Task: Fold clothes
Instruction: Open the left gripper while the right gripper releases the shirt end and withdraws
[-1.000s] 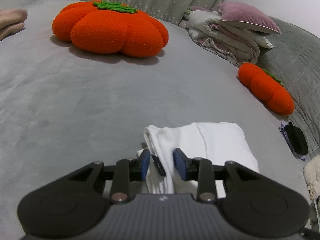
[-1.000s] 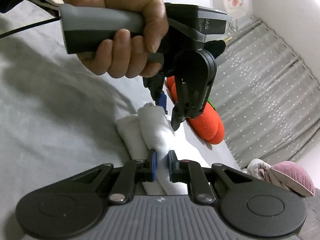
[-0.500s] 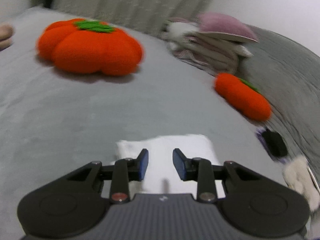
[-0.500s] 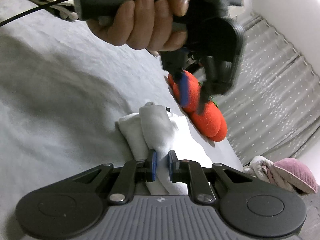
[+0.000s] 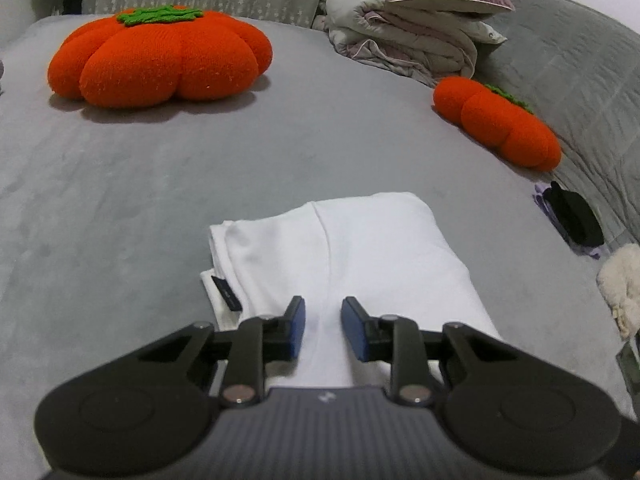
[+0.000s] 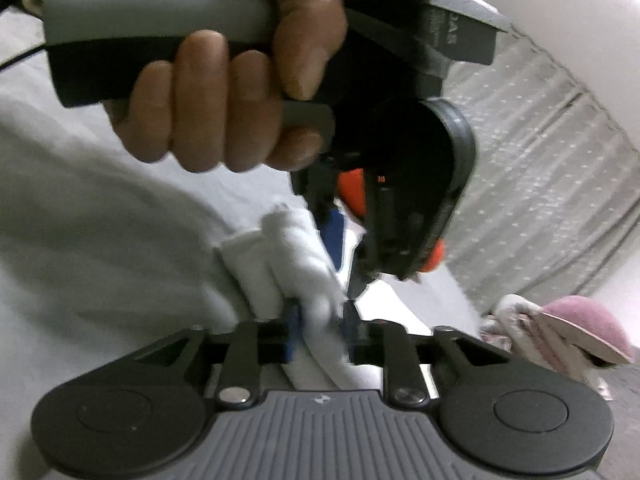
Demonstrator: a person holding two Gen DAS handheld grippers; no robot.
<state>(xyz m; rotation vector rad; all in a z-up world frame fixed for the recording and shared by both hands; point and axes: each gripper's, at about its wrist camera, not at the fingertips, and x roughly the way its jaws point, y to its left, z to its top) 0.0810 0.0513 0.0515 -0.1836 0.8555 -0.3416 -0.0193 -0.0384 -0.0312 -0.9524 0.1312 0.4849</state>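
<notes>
A folded white garment (image 5: 360, 248) lies on the grey bed (image 5: 160, 184), with a small black label (image 5: 226, 294) showing at its left edge. My left gripper (image 5: 323, 320) hovers over its near part; the jaws are closing with a gap and pinch nothing. In the right wrist view, which is blurred, a hand (image 6: 224, 92) holds that left gripper (image 6: 348, 268) just above the garment (image 6: 296, 252). My right gripper (image 6: 322, 332) sits low at the garment's raised fold. Its jaws are opening, with the fold loose between the pads.
A large orange pumpkin cushion (image 5: 160, 60) rests at the back left and a smaller one (image 5: 500, 124) at the right. Piled bedding under a pink pillow (image 5: 412, 32) is at the back. A black object (image 5: 572, 216) and a fluffy cream item (image 5: 624, 284) lie at the right edge.
The left gripper let go of the rolled edge, rose and shifted over the garment, which now lies flat. The right jaws have spread apart around the fold they were pinching.
</notes>
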